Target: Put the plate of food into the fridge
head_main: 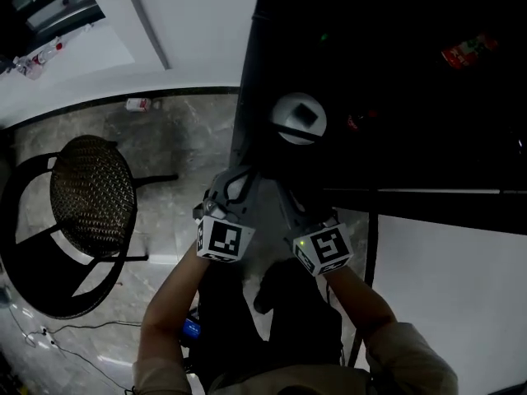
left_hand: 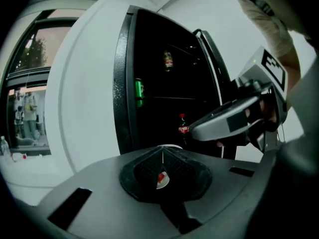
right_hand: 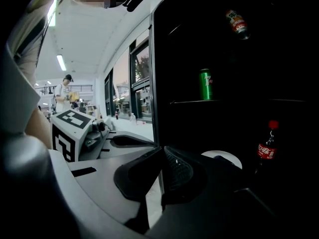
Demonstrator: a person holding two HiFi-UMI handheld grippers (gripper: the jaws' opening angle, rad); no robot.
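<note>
Both forearms reach forward side by side, holding the left gripper [left_hand: 162, 156] and right gripper [right_hand: 162, 156] tilted slightly down toward the open black fridge [head_main: 395, 72]. Each claw is pinched together on nothing. The round white plate of food [head_main: 298, 119] lies inside the fridge just beyond the tips, near a red-labelled cola bottle [right_hand: 266, 148].

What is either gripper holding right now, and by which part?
Nothing. The left gripper and right gripper both have their jaws shut together with nothing between them; the plate of food sits beyond them inside the fridge.
</note>
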